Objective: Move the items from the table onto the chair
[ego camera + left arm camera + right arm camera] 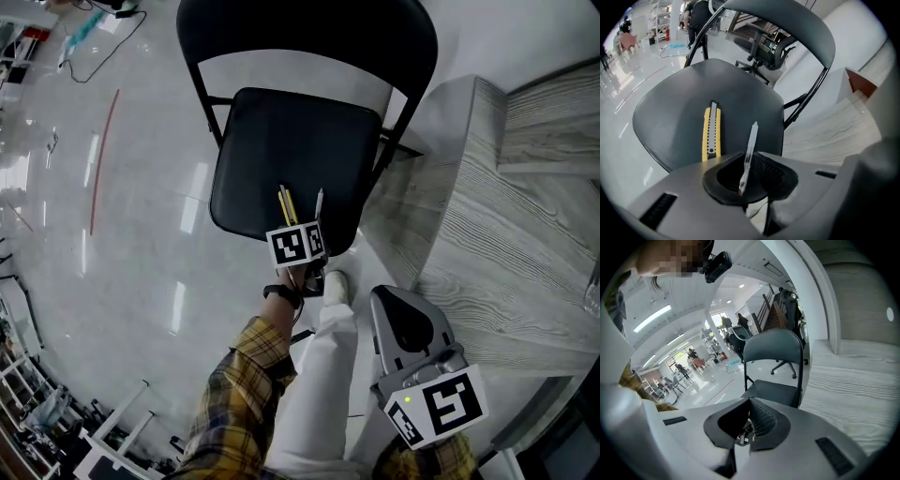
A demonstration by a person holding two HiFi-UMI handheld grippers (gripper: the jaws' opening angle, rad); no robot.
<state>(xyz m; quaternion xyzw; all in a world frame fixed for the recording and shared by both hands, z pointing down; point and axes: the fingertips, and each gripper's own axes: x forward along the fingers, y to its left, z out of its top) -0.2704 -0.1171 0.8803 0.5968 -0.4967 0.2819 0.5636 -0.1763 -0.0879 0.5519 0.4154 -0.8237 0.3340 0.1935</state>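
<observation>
Right tongs (pixel 746 434) closed, left tongs (pixel 744 187) gripping pen (pixel 750 150), knife (pixel 711 133) on chair (pixel 670 108)

Bright, even overhead light glares in streaks off the glossy floor (pixel 141 187); both gripper views bend strongly and darken at their edges

Head camera is looking steeply down, taking in the chair (pixel 291 159) at 12 o'clock and the table (pixel 525 234) at 3 o'clock. The left gripper (pixel 745 180) camera is peering close across the seat (pixel 693 108); the right gripper (pixel 746 430) camera (farther back) is facing the same chair, with the table at 3 o'clock.
</observation>
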